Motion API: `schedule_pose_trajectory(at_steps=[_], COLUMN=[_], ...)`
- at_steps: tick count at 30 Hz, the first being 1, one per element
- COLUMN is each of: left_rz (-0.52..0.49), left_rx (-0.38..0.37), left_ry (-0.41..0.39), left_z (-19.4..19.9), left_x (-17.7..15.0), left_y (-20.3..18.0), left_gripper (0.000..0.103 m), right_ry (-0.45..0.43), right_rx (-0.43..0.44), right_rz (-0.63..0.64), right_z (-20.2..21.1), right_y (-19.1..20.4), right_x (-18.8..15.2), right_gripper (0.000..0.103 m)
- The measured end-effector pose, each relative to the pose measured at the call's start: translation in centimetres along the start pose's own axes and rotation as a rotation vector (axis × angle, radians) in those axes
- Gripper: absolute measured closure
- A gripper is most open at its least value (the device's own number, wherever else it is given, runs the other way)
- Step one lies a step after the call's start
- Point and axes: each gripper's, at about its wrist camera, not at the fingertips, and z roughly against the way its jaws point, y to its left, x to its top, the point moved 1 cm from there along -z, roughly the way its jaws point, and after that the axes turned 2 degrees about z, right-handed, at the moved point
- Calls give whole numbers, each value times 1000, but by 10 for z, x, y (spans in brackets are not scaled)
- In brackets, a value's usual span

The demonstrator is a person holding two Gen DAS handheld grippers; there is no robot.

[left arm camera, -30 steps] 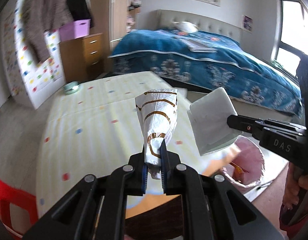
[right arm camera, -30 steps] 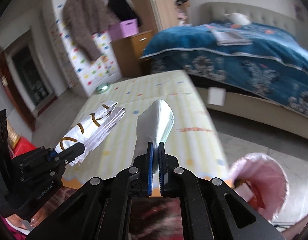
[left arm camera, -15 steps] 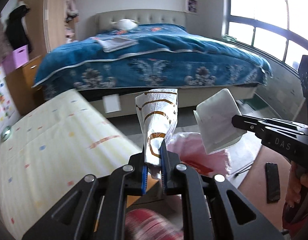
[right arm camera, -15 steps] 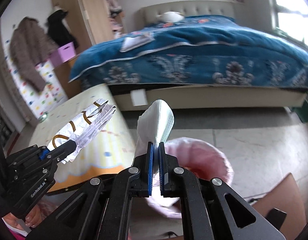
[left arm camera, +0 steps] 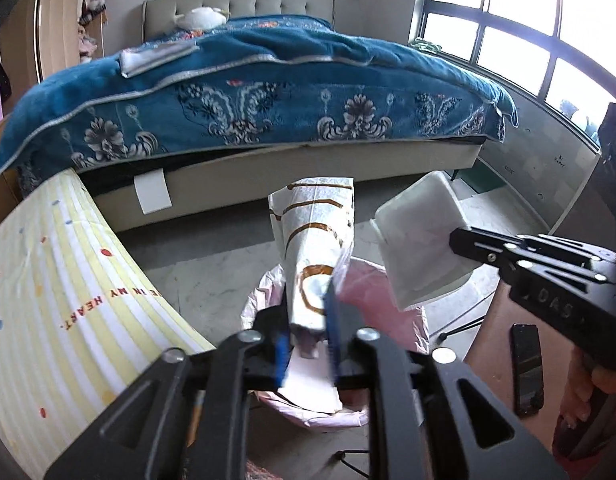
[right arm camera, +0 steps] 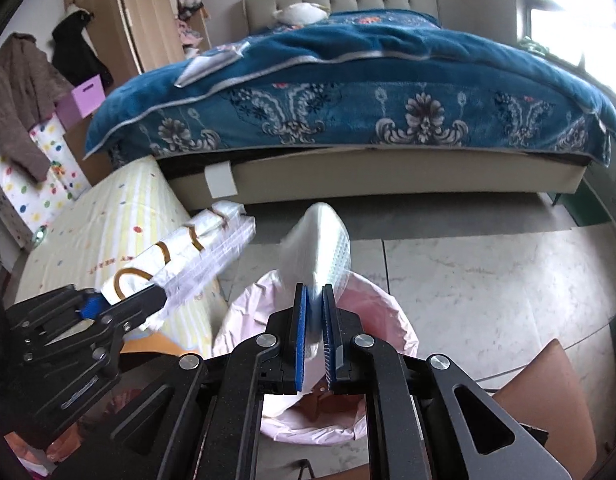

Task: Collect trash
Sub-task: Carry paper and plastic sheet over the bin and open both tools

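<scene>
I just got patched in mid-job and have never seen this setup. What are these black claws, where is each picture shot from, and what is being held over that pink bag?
There is no robot here: a person holds a two-finger tool in each hand, with a fisheye camera looking along its fingers. One picture is from the left tool, the other from the right, so each also shows its partner.

The left hand-held gripper has its jaws slightly apart around a white wrapper with brown stripes; whether it still grips is unclear. The right hand-held gripper pinches a white foam-like sheet. Both hang above a bin lined with a pink bag that stands on the tiled floor, beside a yellow striped tablecloth. Behind is a bed with a blue cover.
</scene>
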Motion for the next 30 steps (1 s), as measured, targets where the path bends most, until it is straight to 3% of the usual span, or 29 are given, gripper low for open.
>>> schedule_pose_trajectory(at_steps=[2,4,10,13,15,18,25,30], left_rz=[7,7,32,41,47,56,138,189], left_rx=[6,20,53,72,97,148,278,372], left_ry=[3,-10,-29,-45,-57,-69,-89,-98], left_z=[-1,4,19,33,46,62,115,158], left_x=[0,-1,-4,-8,-13,-17,-32,-43], left_y=[3,6,18,24,29,35,70,92], left_gripper=[55,48,47,45,41,32,7,7], right_ry=[0,-4,-21,-26,-28,-37,-40,-75], right_rx=[1,2,24,63,68,65,108,165], right_rz=[-14,-19,-31,-11,1,35,131,211], right_z=[2,4,16,26,29,37,56,79], right_y=[-1,-1,-3,10,19,37,87,127], right_x=[0,-2,-6,-8,-6,-7,-7,-13], right_gripper=[85,84,79,64,41,16,12,11])
